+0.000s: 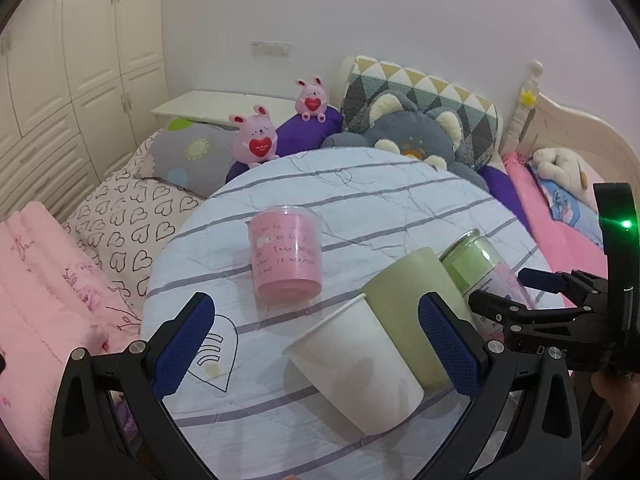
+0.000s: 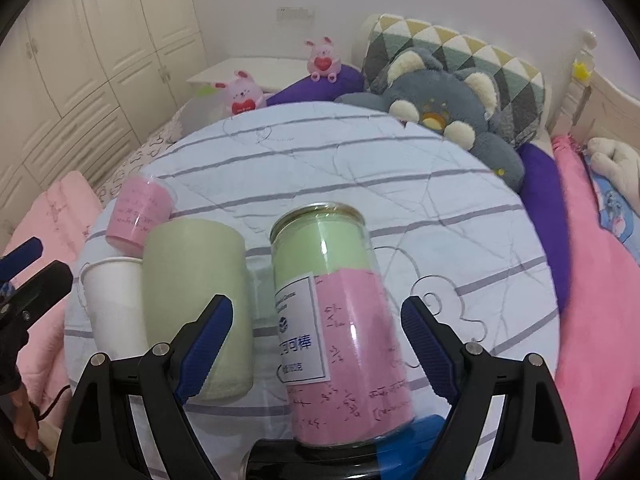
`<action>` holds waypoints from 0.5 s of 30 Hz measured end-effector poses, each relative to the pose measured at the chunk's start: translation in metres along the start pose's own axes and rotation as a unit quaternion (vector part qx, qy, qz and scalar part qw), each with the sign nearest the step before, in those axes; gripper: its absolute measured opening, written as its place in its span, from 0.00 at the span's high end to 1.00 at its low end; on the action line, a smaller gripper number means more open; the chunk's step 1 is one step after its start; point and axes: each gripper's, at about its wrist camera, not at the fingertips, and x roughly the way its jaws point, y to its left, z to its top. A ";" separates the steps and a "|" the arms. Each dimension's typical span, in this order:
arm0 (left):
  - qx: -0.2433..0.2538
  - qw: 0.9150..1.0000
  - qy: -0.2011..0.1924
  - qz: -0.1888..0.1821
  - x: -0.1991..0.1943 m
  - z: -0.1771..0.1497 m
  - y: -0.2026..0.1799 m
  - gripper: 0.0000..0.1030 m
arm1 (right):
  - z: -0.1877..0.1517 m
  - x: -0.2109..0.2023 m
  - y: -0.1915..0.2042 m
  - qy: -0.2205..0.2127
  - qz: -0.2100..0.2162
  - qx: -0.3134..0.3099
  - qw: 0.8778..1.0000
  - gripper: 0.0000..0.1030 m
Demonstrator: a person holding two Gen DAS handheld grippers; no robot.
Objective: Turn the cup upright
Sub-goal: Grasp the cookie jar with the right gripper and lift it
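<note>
Round tabletop [image 1: 360, 184], under a striped white cloth, stands against a bed with cushions and plush toys at 12 o'clock.

Four vessels on it, all appearing to stand mouth-down:
- Tall clear can [image 2: 340, 320], green and pink inside with a white label, at centre of the right wrist view. Its metal rim is uppermost.
- Pale green cup [image 2: 196, 304], at 9 o'clock of the can, close beside it; contact between the two cannot be confirmed.
- White paper cup [image 1: 356, 364], rolled rim at top in view, touching or just beside the green cup on its 8 o'clock side in the left wrist view. Orientation is hard to judge through the fisheye.
- Clear pink cup [image 1: 286, 256], at 11 o'clock of the white cup, apart from it.

Right tongs [image 2: 320, 340]: spread wide, one blue pad on each side of the clear can, neither touching it. Nothing held.

Left tongs [image 1: 316, 348]: spread wide, the white paper cup between the pads, the right pad overlapping the green cup in view. Nothing gripped.
</note>
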 end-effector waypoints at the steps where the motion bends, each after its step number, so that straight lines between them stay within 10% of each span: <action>1: 0.000 1.000 0.004 -0.001 0.002 0.000 0.000 0.00 | 0.000 0.003 -0.001 0.008 0.000 -0.002 1.000 0.15; 15: 0.012 1.000 0.017 -0.013 0.013 0.003 -0.014 0.00 | 0.014 0.041 -0.025 0.077 -0.009 0.005 0.997 0.15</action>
